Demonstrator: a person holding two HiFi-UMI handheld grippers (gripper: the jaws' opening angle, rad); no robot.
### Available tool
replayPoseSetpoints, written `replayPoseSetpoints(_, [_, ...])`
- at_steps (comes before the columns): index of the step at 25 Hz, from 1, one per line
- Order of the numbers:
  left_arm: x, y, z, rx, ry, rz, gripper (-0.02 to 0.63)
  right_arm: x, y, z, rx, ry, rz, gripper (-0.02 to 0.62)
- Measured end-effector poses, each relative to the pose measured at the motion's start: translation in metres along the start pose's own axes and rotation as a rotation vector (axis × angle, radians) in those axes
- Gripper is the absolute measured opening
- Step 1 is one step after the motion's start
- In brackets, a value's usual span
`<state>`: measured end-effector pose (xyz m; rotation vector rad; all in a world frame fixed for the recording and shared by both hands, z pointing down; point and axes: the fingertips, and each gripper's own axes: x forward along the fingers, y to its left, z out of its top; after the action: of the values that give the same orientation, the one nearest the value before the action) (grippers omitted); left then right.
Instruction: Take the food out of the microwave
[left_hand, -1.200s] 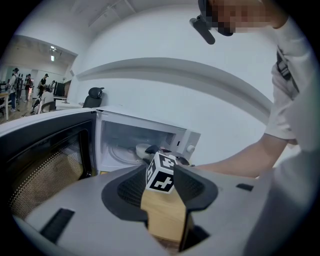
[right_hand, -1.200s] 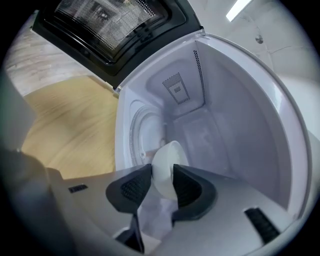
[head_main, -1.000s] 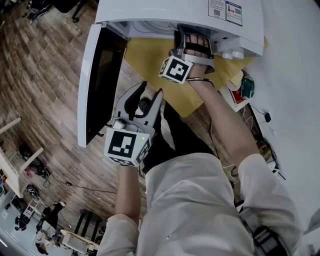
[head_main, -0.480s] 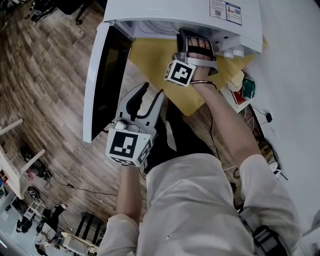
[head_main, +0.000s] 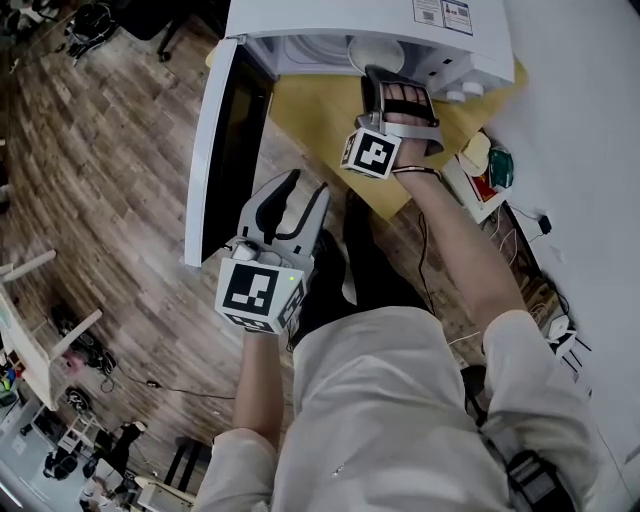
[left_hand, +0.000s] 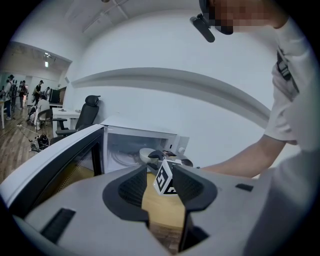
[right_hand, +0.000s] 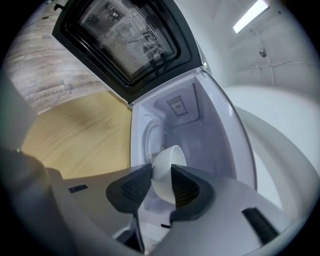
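Note:
A white microwave (head_main: 330, 15) stands on a yellow wooden table (head_main: 320, 110) with its door (head_main: 225, 150) swung wide to the left. My right gripper (head_main: 395, 85) is at the mouth of the cavity, shut on the rim of a white bowl (head_main: 362, 52). In the right gripper view the pads of that gripper (right_hand: 161, 172) press both sides of the bowl's (right_hand: 170, 157) wall, with the cavity (right_hand: 200, 130) behind it. What the bowl holds is hidden. My left gripper (head_main: 305, 185) hovers off the table's front edge; its jaws are closing a little, and nothing is between them.
The open door (right_hand: 125, 40) juts out over the floor left of the table. A small red and green object (head_main: 485, 170) and cables lie by the wall at right. An office chair (left_hand: 87, 112) and desks stand far back.
The right gripper has drawn back from the cavity with the bowl, which now shows at the microwave's mouth. The left gripper has lifted slightly, still holding nothing.

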<state>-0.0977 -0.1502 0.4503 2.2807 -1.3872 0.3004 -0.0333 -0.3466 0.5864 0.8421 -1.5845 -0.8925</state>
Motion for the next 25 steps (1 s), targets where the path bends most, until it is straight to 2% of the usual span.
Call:
replayPoseSetpoints(14, [-0.049, -0.04, 0.0, 0.053, -0.017, -0.1, 0.155, -0.097, -0.008, 0.004, 0.041, 0.009, 0.031, 0.117])
replayPoseSetpoints(25, [-0.085, -0.059, 0.003, 0.107, -0.041, -0.155, 0.15, -0.179, -0.023, 0.012, 0.048, -0.009, 0.024, 0.114])
